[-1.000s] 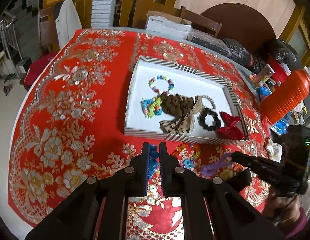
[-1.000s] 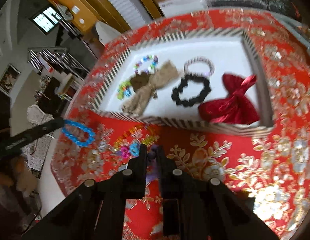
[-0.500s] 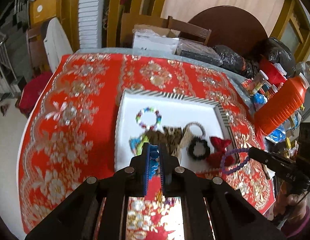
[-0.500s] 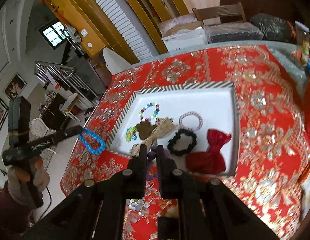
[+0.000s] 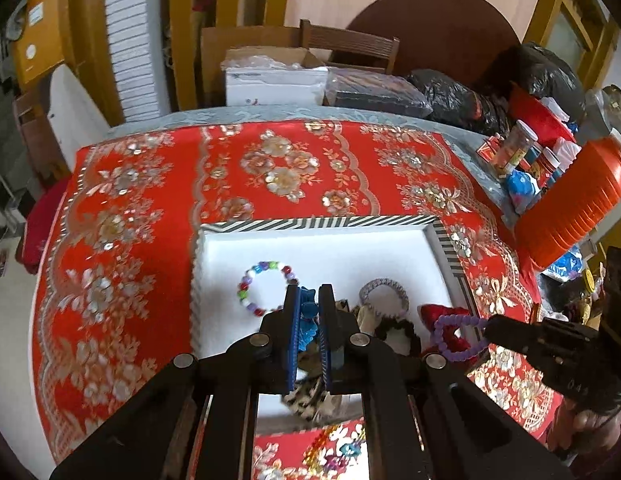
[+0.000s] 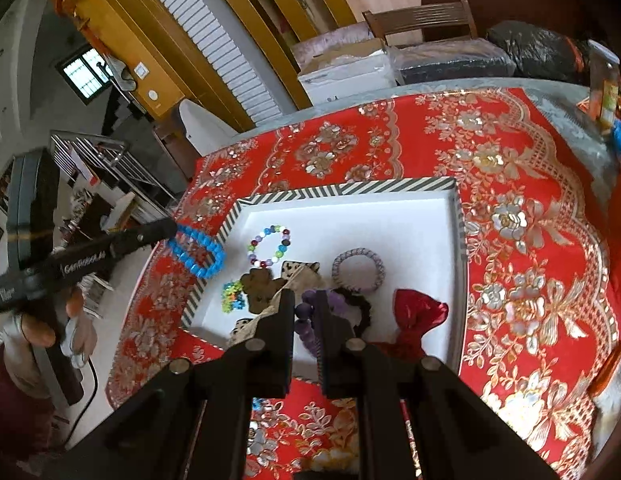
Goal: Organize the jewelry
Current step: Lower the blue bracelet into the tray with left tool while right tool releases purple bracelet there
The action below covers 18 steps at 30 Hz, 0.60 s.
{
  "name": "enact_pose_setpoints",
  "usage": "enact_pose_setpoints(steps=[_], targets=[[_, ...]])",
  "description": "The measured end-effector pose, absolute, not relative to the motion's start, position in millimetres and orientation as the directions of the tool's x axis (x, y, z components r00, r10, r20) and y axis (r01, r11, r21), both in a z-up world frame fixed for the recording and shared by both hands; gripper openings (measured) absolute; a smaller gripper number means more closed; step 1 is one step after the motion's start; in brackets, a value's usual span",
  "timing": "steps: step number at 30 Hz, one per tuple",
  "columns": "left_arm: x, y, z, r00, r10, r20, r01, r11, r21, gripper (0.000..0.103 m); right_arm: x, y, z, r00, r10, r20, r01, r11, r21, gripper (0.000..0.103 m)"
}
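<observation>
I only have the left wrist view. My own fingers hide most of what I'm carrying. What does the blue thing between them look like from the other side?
Observer: In the right wrist view the left gripper is shut on a blue bead bracelet, a full loop hanging from the tip.
Operator: Where does that loop hang relative to the tray?
Observer: It hangs at the striped tray's left rim, partly outside it; from that angle I cannot tell how high above.
Operator: And the right gripper?
Observer: The right gripper is shut on a purple bead bracelet, over the near part of the tray by the black scrunchie.
</observation>
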<state>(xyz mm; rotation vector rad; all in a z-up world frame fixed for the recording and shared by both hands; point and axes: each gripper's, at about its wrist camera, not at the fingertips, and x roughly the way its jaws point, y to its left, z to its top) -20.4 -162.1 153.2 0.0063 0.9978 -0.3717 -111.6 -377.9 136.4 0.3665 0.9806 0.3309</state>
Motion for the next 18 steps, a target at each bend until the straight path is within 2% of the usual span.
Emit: enact_pose_setpoints(steps=[18], targets=[[27.1, -191.9, 123.1, 0.424, -0.343, -0.838, 0.367, 0.911, -0.187, 0.0, -50.2, -379.3, 129.4, 0.517, 0.374, -0.77, -0.045, 0.91, 0.412, 0.009]])
